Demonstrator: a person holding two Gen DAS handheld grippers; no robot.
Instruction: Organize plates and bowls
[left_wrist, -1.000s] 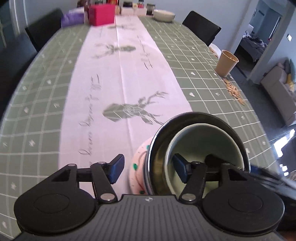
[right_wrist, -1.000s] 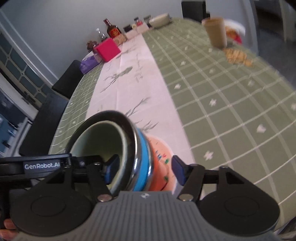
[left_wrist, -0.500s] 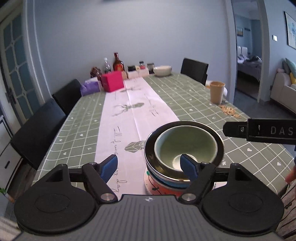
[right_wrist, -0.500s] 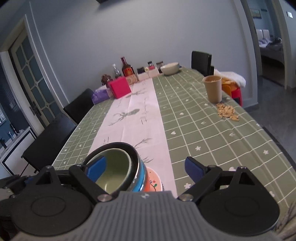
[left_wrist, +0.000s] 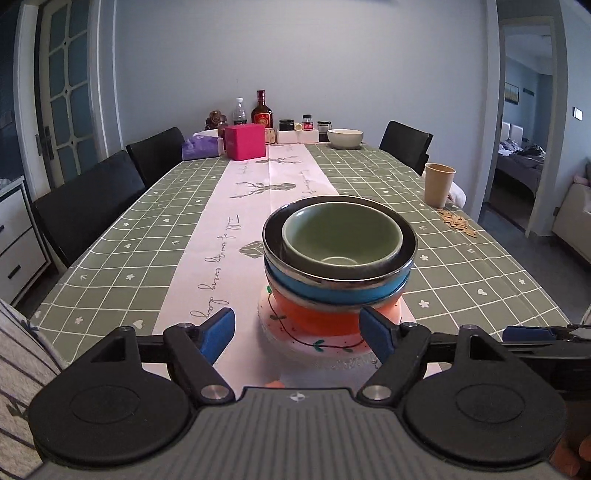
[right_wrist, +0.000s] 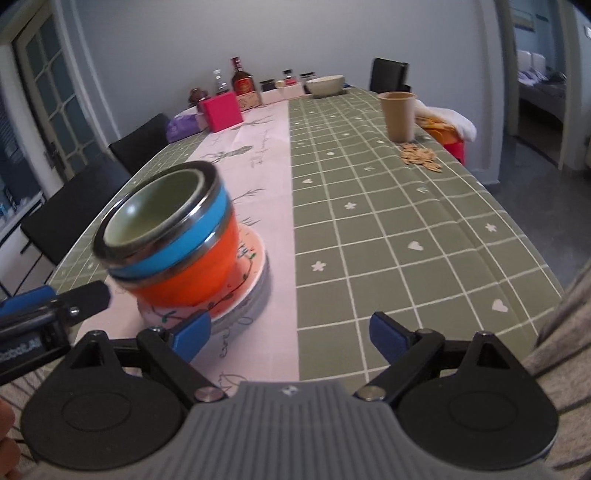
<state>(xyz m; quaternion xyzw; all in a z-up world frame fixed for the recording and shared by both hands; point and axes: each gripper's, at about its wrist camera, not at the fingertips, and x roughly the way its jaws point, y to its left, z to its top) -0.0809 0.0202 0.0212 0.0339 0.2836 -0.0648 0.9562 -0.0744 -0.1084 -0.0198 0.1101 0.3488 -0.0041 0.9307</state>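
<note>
A stack of bowls (left_wrist: 338, 266) stands on the white runner (left_wrist: 255, 192) near the near edge of the table (left_wrist: 461, 266), nested one in another: a green bowl (left_wrist: 341, 236) sits innermost and holds nothing, inside a dark-rimmed steel bowl (left_wrist: 408, 236), which sits in a blue bowl (left_wrist: 332, 291), which sits in an orange bowl (left_wrist: 321, 319); the lot rests on a white plate (left_wrist: 295, 343) with a vine pattern, and in the right wrist view a grey plate (right_wrist: 255, 299) shows under that one. The left gripper (left_wrist: 297, 328) is spread wide, its blue pads (left_wrist: 218, 328) to either side of the stack's base and gripping nothing; whether the right pad brushes the orange bowl I cannot tell. The right gripper (right_wrist: 290, 332) is likewise released, to the right of the stack, with its left pad (right_wrist: 192, 330) just before the plates and its right pad over the green check cloth. Farther out, near the right edge, stands a tan cup (left_wrist: 439, 184) with a scatter of seeds (left_wrist: 456, 223) just beside it. At the far end are a white bowl (left_wrist: 345, 138), a pink box (left_wrist: 245, 142), a purple tissue pack (left_wrist: 201, 147), a brown bottle (left_wrist: 261, 110), a clear bottle (left_wrist: 240, 110) and some small jars (left_wrist: 306, 123). Black chairs (left_wrist: 88, 199) line the left edge, and another chair (left_wrist: 406, 146) stands at the far right corner
</note>
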